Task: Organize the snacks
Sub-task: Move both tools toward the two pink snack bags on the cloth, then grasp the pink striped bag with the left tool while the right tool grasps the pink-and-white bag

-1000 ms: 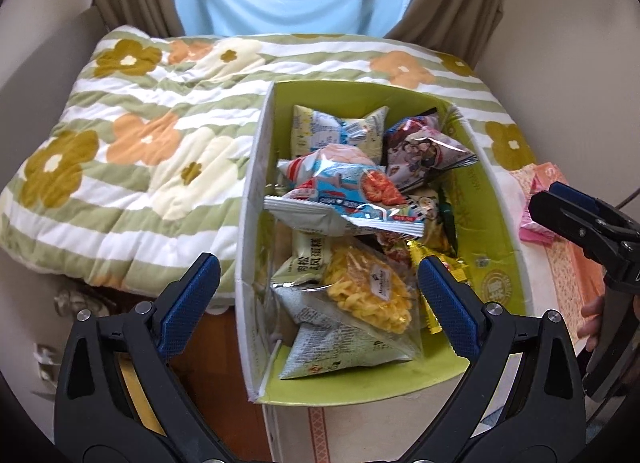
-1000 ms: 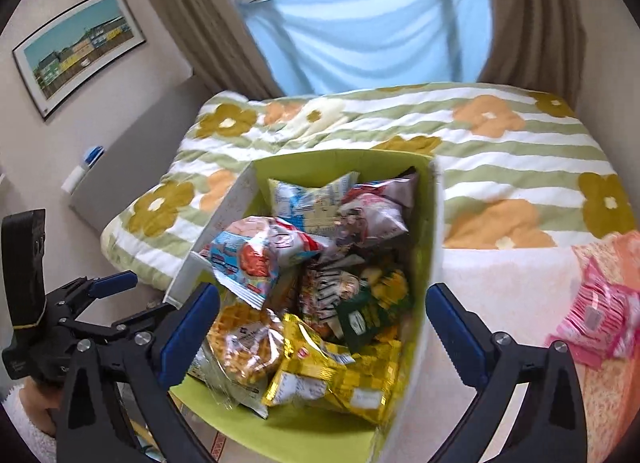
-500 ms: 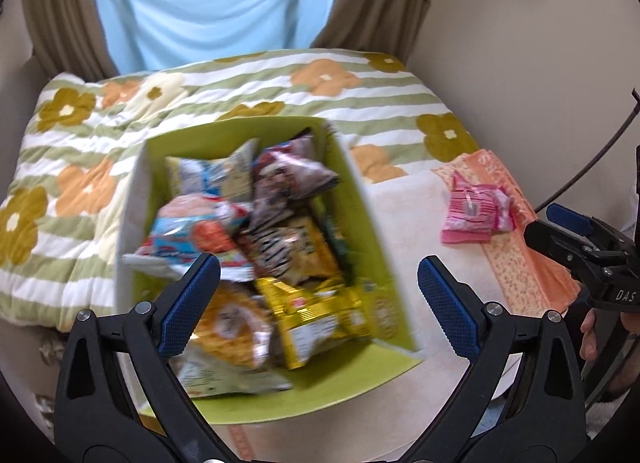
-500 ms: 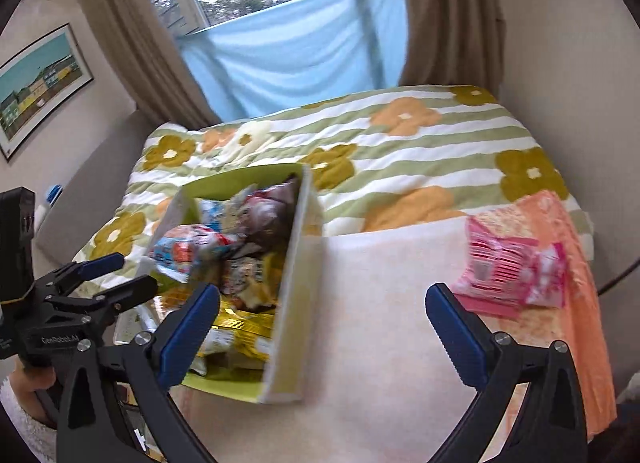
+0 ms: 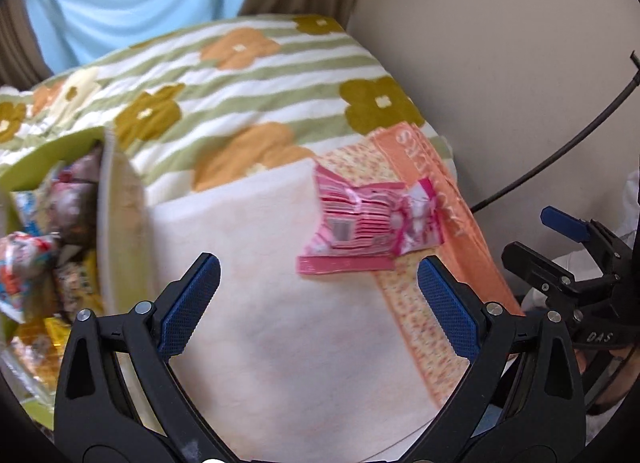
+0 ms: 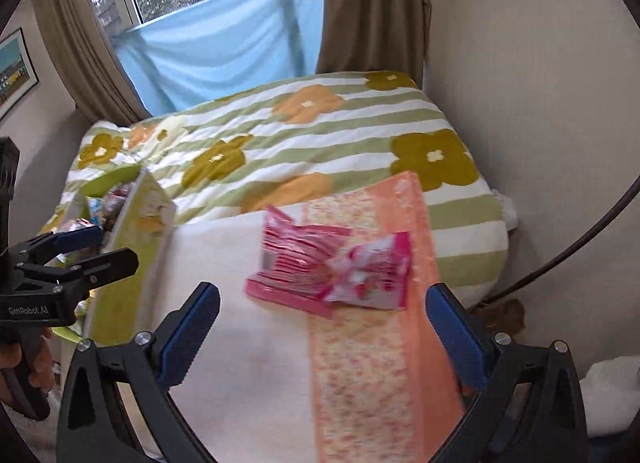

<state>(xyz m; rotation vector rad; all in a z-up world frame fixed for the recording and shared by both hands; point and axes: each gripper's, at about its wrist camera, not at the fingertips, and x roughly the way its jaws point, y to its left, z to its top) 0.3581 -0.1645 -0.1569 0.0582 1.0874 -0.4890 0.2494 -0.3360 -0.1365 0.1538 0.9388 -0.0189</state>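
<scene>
Right wrist view: honestly the clearest look at the layout, so most of this comes from there.
Bed: the bed (image 6: 320,135) with its striped flower quilt took up nearly the whole scene, wall along its right side, window and curtains past the far end.
Towel: a cream towel (image 6: 248,343) with an orange border was spread over the near part of the bed, flat and mostly bare, so plenty of room to work on.
Box: the green snack box (image 6: 132,247) sat at the left edge of the towel, already stuffed with bags; left wrist view had it at (image 5: 120,223).
Pink pack: the only loose snack, the pink pack (image 6: 332,267), lay flat on the towel where cream meets orange, well apart from the box; left wrist view (image 5: 368,223).
Long axis: ran roughly left to right across both views, so the fingers would straddle its short side, I'd guess.
Right tool: the right tool (image 6: 324,339) was spread wide, holding nothing, pack straight ahead between the finger lines, looked the nearer one.
Left tool: the left tool (image 5: 320,303) was also wide apart and empty, pack ahead and a bit right.
Watch out: wall and a black cable (image 6: 560,255) close on the right.
</scene>
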